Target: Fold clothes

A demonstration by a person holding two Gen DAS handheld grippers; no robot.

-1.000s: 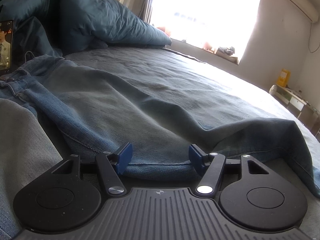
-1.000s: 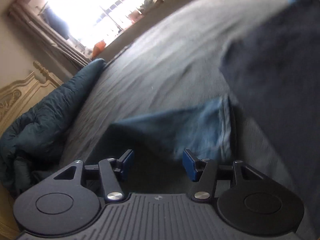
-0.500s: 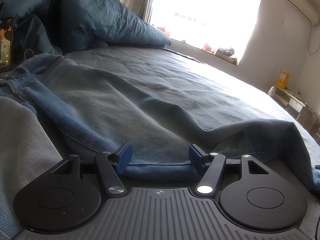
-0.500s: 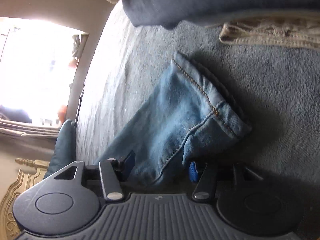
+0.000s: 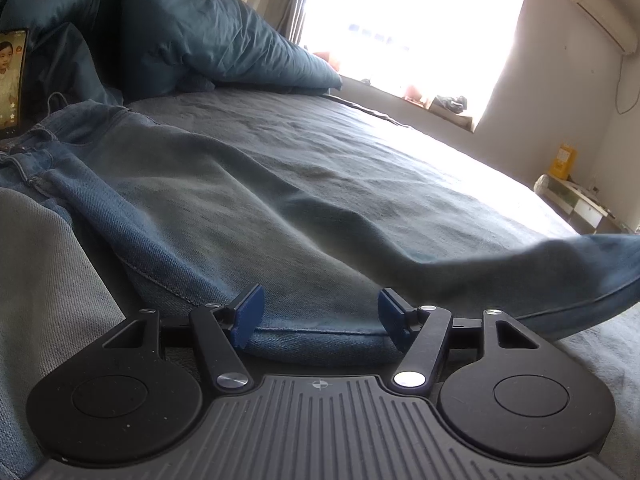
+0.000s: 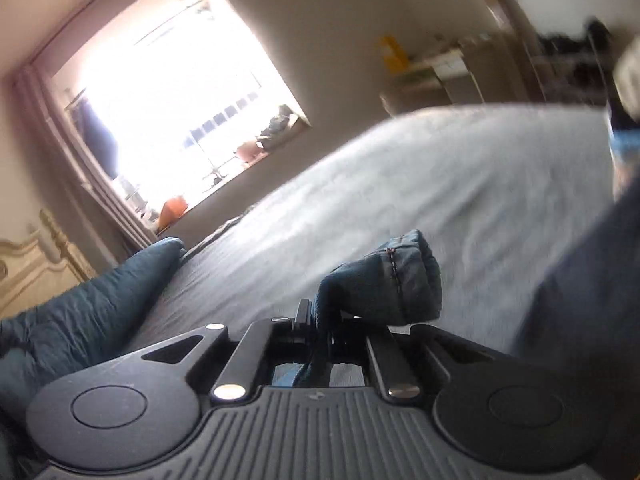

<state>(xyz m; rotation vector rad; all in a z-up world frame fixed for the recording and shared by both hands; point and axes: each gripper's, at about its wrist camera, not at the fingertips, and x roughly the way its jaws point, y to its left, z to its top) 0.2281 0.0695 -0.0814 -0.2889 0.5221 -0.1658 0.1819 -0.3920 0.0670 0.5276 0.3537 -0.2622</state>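
Bedding first: the grey bed sheet [image 5: 400, 152] carries the whole job, and the jeans [image 5: 224, 224] lie spread across it, waistband toward the blue duvet [image 5: 192, 36], one leg running to the near edge. If that leg is swung over too fast, the slack denim could drag the sheet into ridges and the fold would come out crooked.

Next, the lifted leg end [image 6: 384, 276]. The right gripper [image 6: 320, 328] is closing on it, and the cloth is already pinched between the jaws, with only a small bunch near the hem caught. So thin a bite may slip free under the weight of the hanging leg, dropping it partway.

Then the left gripper [image 5: 320, 312]. Its jaws stand apart, straddling the folded edge of the jeans without pressing on it. With nothing pinned here, a pull from the right could slide the whole garment sideways.

Smallest, the phone [image 5: 12, 80] propped by the duvet beside the waistband: shifting denim might knock it over.
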